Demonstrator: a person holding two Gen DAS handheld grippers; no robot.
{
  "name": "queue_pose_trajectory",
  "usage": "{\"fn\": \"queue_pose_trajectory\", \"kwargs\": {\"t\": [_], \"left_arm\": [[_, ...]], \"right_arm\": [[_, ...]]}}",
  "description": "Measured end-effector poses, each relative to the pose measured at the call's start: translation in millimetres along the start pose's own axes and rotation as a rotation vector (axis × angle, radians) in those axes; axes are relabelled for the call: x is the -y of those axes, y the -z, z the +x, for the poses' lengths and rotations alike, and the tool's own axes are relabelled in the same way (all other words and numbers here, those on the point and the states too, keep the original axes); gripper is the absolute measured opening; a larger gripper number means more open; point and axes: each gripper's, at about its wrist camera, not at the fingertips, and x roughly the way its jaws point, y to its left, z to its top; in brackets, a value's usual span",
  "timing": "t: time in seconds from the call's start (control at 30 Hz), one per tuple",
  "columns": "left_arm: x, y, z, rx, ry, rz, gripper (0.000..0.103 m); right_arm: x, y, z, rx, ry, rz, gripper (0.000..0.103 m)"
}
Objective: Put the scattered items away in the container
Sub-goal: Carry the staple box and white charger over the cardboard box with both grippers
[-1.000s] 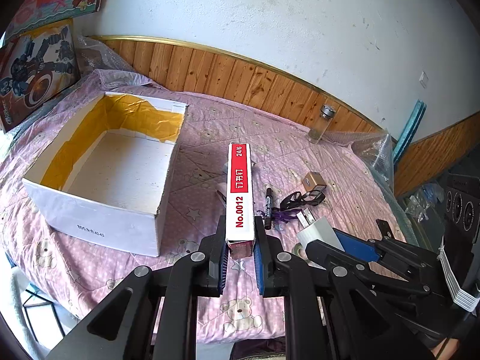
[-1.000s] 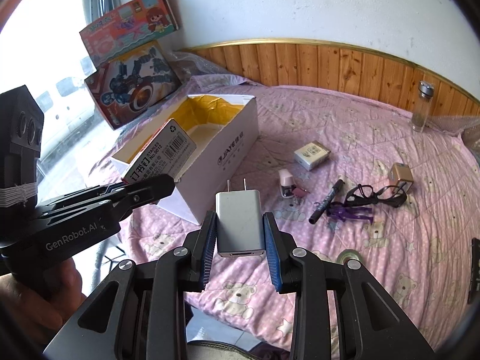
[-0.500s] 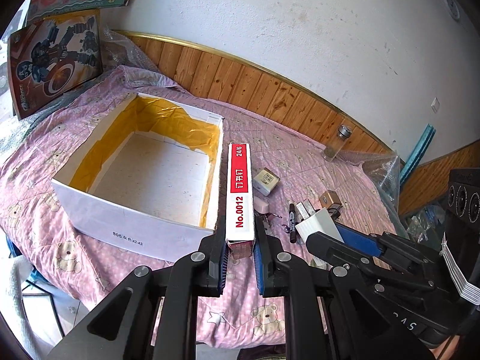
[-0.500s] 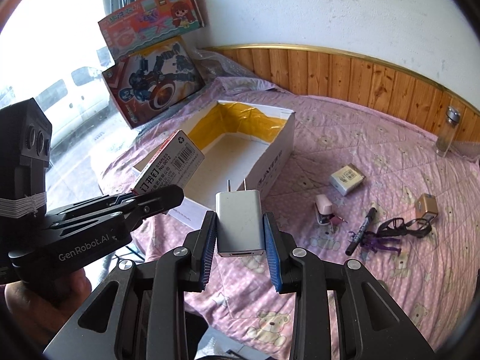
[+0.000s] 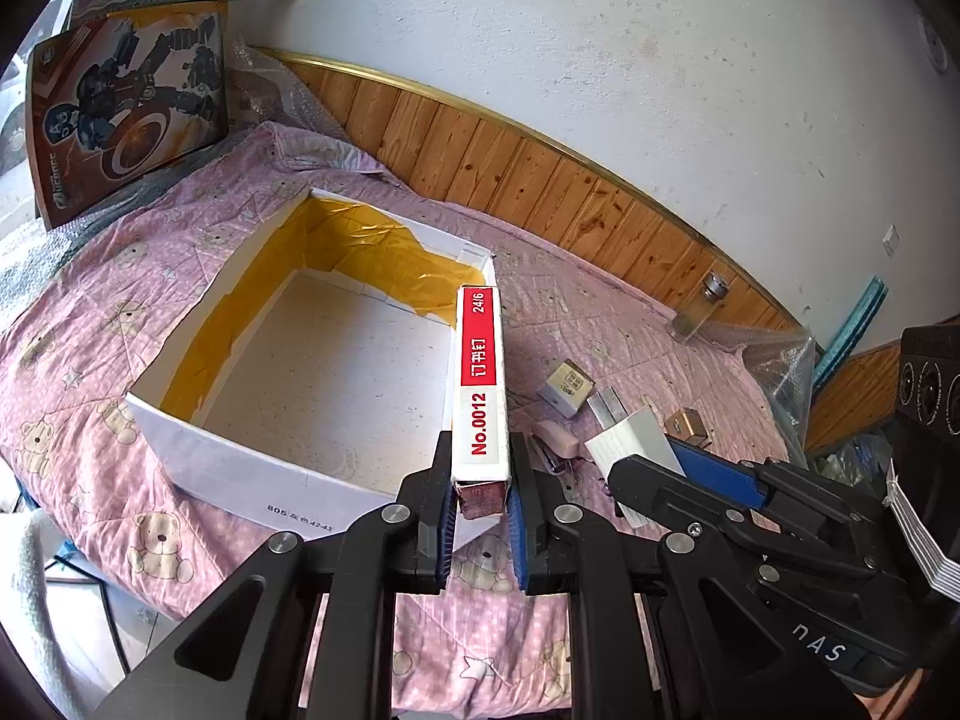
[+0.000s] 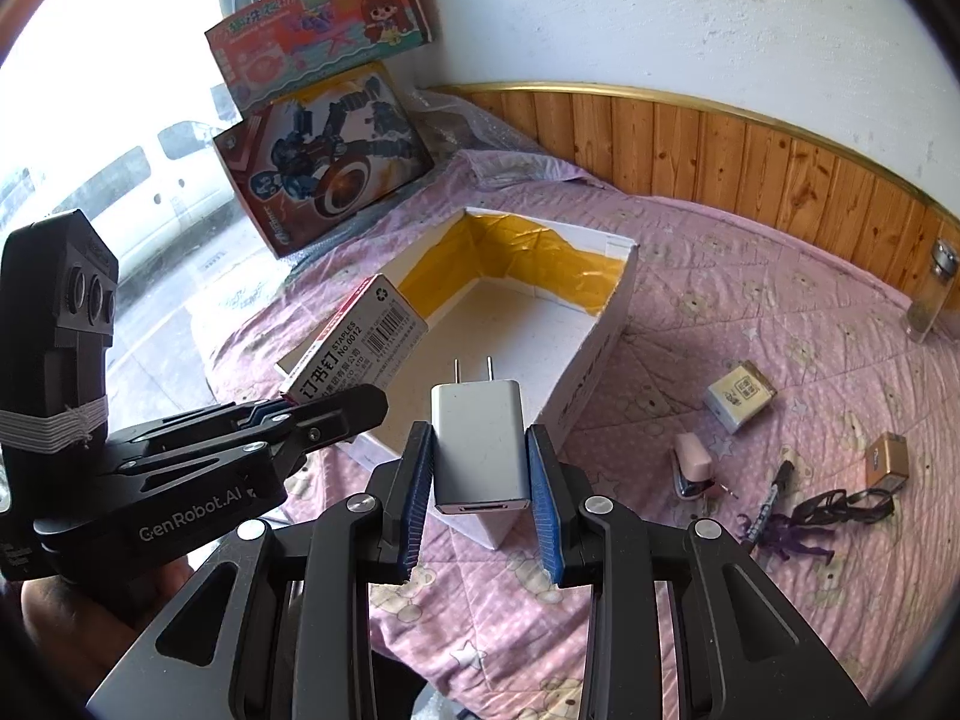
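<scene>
Pink teddy-bear-print cloth (image 6: 750, 324) covers the surface that carries everything; whether a counter or a bed lies beneath cannot be told. Nearest the lens in the left wrist view, the left gripper (image 5: 480, 501) is clamped on the lower end of a red-and-white staple box (image 5: 482, 390) marked "No.0012", held upright at the near right corner of the container. In the right wrist view, the right gripper (image 6: 482, 480) is clamped on a white USB charger (image 6: 480, 441) with its two prongs pointing away, held above the near end of the container. Just beyond both loads sits the container, a white cardboard box (image 5: 240, 468), open-topped, with yellow tape lining its inner walls and nothing visible on its floor. To the right of the box, scattered items lie on the cloth: a pink stapler (image 6: 693, 462), a small white carton (image 6: 738, 396), a black marker (image 6: 774, 495), a tan block (image 6: 887, 461), and a tangle of black eyeglasses on a purple object (image 6: 840, 510). Farther back, a clear glass bottle (image 5: 699, 312) stands near the wood panelling (image 6: 750, 162). Two illustrated toy boxes (image 6: 324, 162) lean in the far left corner against the white wall (image 5: 600, 30).
</scene>
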Motion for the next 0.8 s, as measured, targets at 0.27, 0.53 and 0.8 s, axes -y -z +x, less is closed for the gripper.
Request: {"fn": "queue_pose_trajectory", "kwargs": {"t": [0.27,0.53,0.8], "left_arm": [[-12.9,-23.6,16.6,-0.015,-0.006,-0.013,0.016],[-27.0,-54.4,35.4,-0.030,-0.020,-0.022,0.016],[-41.3,-79.1,61.0,-0.068,-0.043,-0.027,0.016]], "right_arm": [[3.6,-27.0,25.1,-0.012,-0.027,0.008,0.033],[6.7,-55.0,54.2,-0.030,-0.052,0.005,0.033],[16.2,-79.9,87.3,-0.059,-0.056,0.009,0.033]]}}
